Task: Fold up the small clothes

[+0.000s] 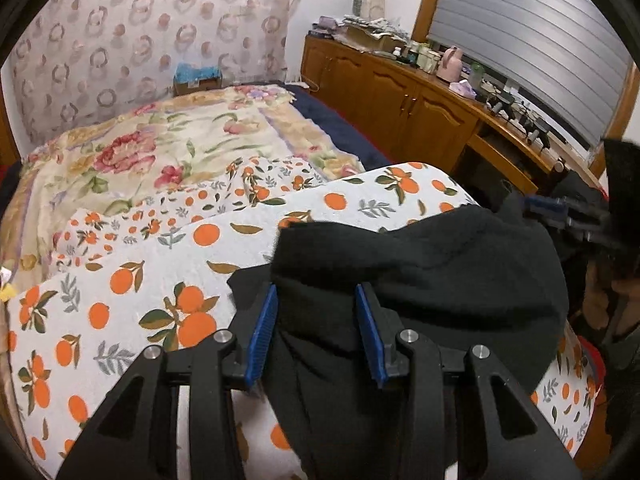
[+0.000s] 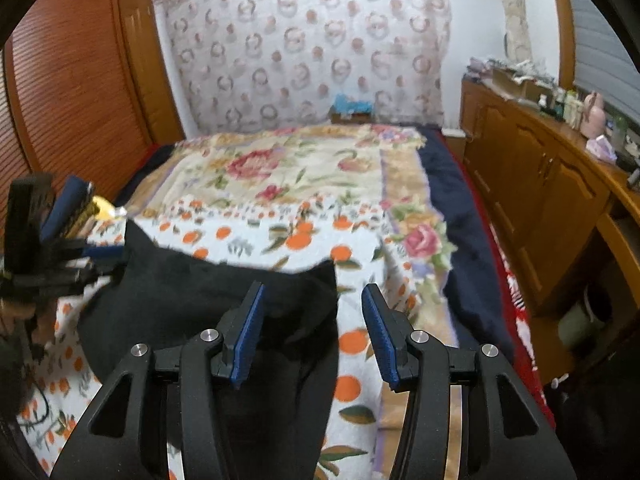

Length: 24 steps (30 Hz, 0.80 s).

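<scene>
A black, soft knit garment (image 1: 420, 280) lies spread over a white bedcover printed with oranges and green leaves (image 1: 132, 280), filling the lower centre and right of the left wrist view and the lower left and centre of the right wrist view (image 2: 192, 300). In the left wrist view the left gripper (image 1: 318, 332), black-armed with blue ribbed pads, stands at the bottom centre with its jaws parted; the black cloth runs up between the pads, but they do not press on it, so the grip is released. In the right wrist view the right gripper (image 2: 316, 334) sits at the bottom centre, its jaws likewise apart; the right-hand edge of the garment lies between and under them, with printed bedcover showing beside the right pad, and nothing is clamped. Each gripper also appears blurred at the far edge of the other's view. Beyond the orange-print cover lies a cream floral blanket with pink roses (image 2: 280, 168), then a dark blue sheet (image 2: 452, 200) along the right. A brown wooden cabinet run (image 1: 400, 92) crosses the upper right of the left wrist view.
</scene>
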Each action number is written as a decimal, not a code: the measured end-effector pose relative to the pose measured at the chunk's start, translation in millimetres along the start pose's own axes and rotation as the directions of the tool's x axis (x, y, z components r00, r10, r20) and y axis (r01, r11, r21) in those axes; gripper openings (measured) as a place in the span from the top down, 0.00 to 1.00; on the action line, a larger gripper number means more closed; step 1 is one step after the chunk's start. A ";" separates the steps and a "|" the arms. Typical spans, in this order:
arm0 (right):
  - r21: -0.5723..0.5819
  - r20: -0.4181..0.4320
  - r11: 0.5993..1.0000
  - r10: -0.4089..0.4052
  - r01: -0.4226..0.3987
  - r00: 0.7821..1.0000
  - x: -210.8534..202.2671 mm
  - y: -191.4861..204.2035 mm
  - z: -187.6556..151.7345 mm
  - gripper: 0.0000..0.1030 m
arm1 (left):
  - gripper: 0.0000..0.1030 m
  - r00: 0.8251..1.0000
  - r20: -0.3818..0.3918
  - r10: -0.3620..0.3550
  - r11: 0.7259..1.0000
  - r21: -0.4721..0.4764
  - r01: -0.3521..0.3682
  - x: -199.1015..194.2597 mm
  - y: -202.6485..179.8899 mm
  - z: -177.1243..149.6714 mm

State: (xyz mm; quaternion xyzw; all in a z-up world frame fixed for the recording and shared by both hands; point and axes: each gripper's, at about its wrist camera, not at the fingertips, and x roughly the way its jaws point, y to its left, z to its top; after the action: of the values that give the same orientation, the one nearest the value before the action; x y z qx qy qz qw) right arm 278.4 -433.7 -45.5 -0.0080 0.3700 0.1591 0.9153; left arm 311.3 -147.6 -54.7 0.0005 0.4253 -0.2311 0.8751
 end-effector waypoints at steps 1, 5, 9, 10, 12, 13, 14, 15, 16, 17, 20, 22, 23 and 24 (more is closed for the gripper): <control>0.001 -0.016 1.000 0.017 -0.017 1.000 6.5 -0.1 -1.6 0.51 | 0.62 1.000 0.002 -0.015 1.000 -0.007 0.015 1.4 2.4 0.0; -0.004 -0.041 0.997 0.079 -0.079 0.996 24.3 -2.9 -4.4 0.53 | 0.86 0.999 -0.009 -0.050 0.999 0.014 0.050 1.8 1.2 -2.9; -0.017 -0.030 0.986 0.164 -0.164 0.986 28.6 -4.1 -3.6 0.92 | 0.91 0.998 0.048 -0.050 0.999 0.021 0.049 -13.9 -0.1 -3.4; -0.029 -0.015 0.985 0.171 -0.171 0.985 25.9 -1.8 -2.8 0.95 | 0.91 0.996 0.075 -0.043 0.999 0.014 0.042 -20.4 0.8 -1.9; -0.037 0.031 0.988 0.149 -0.147 0.988 18.1 -0.4 0.1 0.96 | 0.91 0.993 0.116 -0.013 1.000 -0.022 0.016 -29.6 7.5 0.9; -0.025 0.056 0.994 0.108 -0.107 0.993 13.8 -1.7 2.4 0.97 | 0.91 0.993 0.118 0.006 0.999 -0.034 -0.002 -29.5 11.3 3.6; -0.010 0.070 0.997 0.073 -0.072 0.995 11.4 -3.9 4.6 0.97 | 0.91 0.993 0.114 0.038 0.999 -0.032 -0.035 -27.6 13.7 5.5; 0.006 0.076 0.999 0.038 -0.038 0.996 10.5 -6.1 6.7 0.97 | 0.91 0.993 0.104 0.053 0.998 -0.024 -0.051 -24.1 14.4 6.3; 0.017 0.070 1.000 0.022 -0.023 0.997 11.9 -7.8 8.7 0.97 | 0.90 0.995 0.081 0.064 0.998 -0.022 -0.062 -17.5 15.6 6.1; 0.015 0.060 1.000 0.016 -0.017 0.998 14.5 -7.4 9.4 0.97 | 0.90 0.996 0.067 0.066 0.998 -0.023 -0.064 -13.3 16.5 5.3; 0.001 0.033 1.000 -0.025 0.025 0.999 20.3 -2.5 9.2 0.97 | 0.87 0.995 0.041 0.088 0.996 -0.014 -0.087 -1.7 19.0 1.6; 0.003 0.014 1.000 -0.031 0.031 0.999 24.8 -1.1 6.6 0.97 | 0.86 0.998 0.014 0.067 0.998 -0.022 -0.067 5.0 22.3 -1.1; 0.007 0.006 1.000 -0.030 0.030 1.000 26.8 -2.4 6.5 0.96 | 0.82 0.998 0.011 0.065 0.998 -0.026 -0.065 6.5 22.6 -1.9; 0.007 0.003 0.999 -0.038 0.038 0.999 27.5 -3.3 6.4 0.95 | 0.79 0.998 0.009 0.068 0.997 -0.028 -0.068 7.3 23.4 -2.4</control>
State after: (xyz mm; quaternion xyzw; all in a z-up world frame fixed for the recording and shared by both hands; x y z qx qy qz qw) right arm 302.2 -428.1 -59.8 -0.0117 0.3690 0.1403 0.9187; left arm 322.9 -129.2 -66.2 0.0016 0.4240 -0.1952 0.8844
